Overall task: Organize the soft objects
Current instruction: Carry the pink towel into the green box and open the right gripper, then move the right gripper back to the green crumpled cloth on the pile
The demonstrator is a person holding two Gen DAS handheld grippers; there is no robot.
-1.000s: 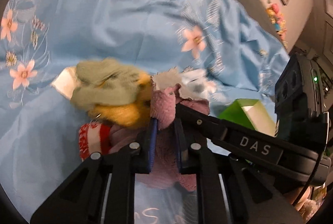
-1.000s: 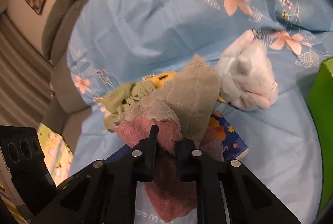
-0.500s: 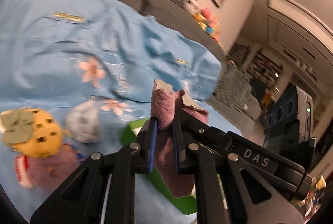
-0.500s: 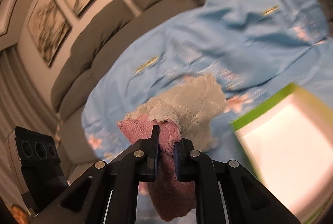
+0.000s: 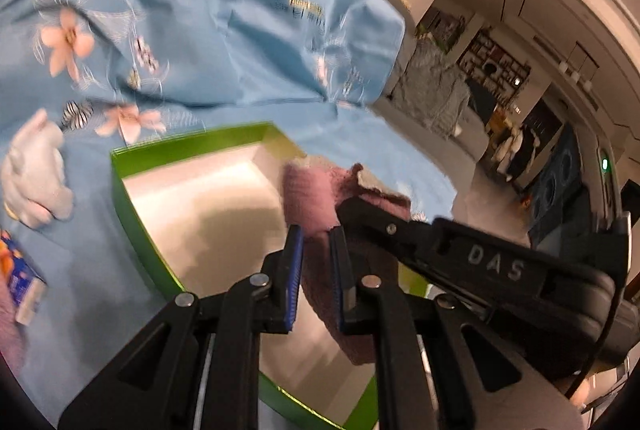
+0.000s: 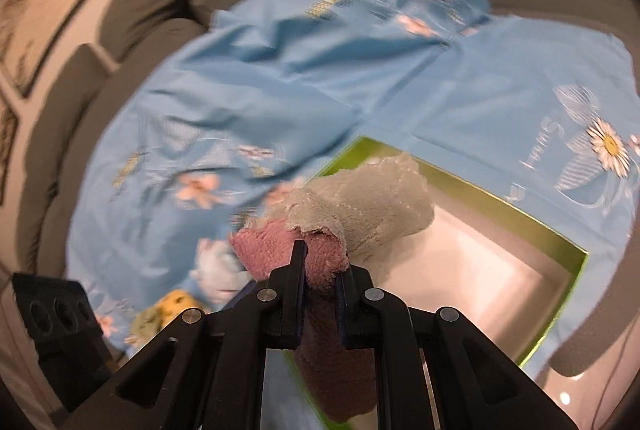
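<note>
**Towel held over the green box**

We have both grippers pinching the pink towel: the left gripper (image 5: 316,254) and the right gripper (image 6: 322,270) are each pressed tight on its folded edge. The pink towel (image 6: 320,262) hangs down between them, its long axis dropping from the jaws. The green box (image 5: 132,202) lies on the blue sheet (image 5: 240,30) directly below and ahead of us. We judge the next move is straight down into it.

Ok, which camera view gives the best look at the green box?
The left wrist view: the green box shows three walls and most of its pale floor, with only the near part behind the left gripper and pink cloth. The right wrist view shows it too, but the cloth covers its left corner.
</note>
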